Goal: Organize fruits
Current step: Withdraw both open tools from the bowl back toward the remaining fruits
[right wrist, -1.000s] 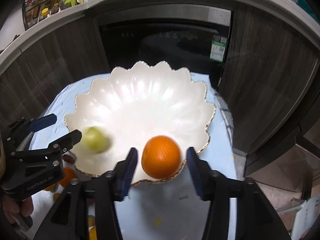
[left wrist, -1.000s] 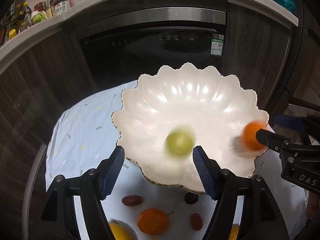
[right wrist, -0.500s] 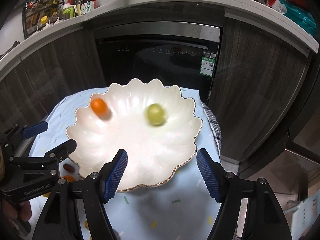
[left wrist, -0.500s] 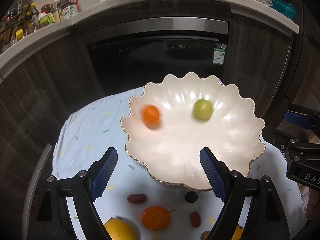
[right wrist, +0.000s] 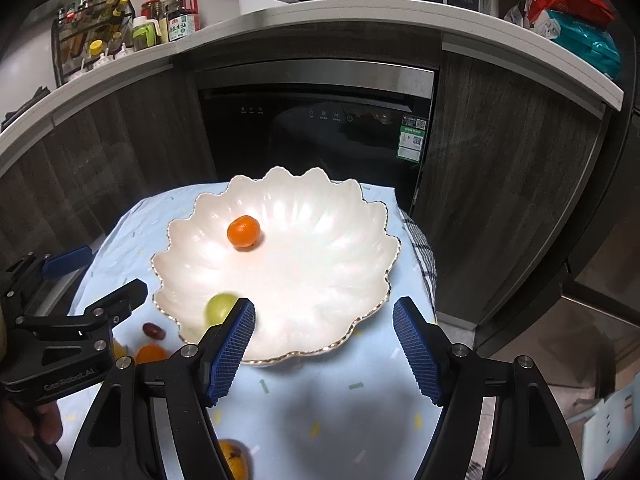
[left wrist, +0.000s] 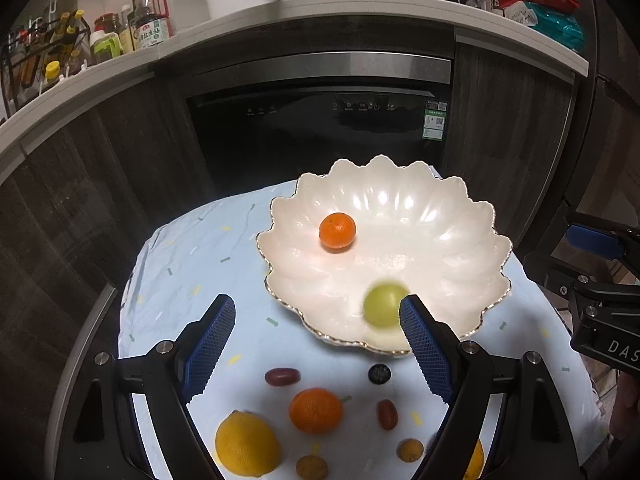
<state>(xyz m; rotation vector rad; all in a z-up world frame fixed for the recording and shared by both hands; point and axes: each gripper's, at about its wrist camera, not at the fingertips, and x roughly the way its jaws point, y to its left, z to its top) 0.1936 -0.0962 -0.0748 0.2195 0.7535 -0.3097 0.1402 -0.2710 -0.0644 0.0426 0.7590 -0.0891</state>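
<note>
A white scalloped bowl (left wrist: pixel 424 216) (right wrist: pixel 320 264) with a gold rim stands on the light blue cloth. In it lie a small mandarin (left wrist: pixel 337 231) (right wrist: pixel 243 232) at the far left and a green round fruit (left wrist: pixel 382 306) (right wrist: pixel 218 307), blurred, near the front rim. My left gripper (left wrist: pixel 316 308) is open and empty above the bowl's near-left edge. My right gripper (right wrist: pixel 324 308) is open and empty over the bowl's front rim. On the cloth before the bowl lie a lemon (left wrist: pixel 247 448), a second mandarin (left wrist: pixel 316 410), two red grapes (left wrist: pixel 282 376) and a dark berry (left wrist: pixel 379 373).
A black built-in dishwasher (left wrist: pixel 320 132) and dark cabinets stand just behind the small table. Bottles (left wrist: pixel 148 28) and snack bags (left wrist: pixel 536 4) sit on the counter above. A checked towel (right wrist: pixel 424 256) hangs at the table's right edge. Small orange fruits (left wrist: pixel 410 450) lie near the front.
Both grippers opened wider, let go of their fruits and drew back upward. The mandarin rolled to the bowl's far left. The green fruit rolled away, then back toward the front rim.
</note>
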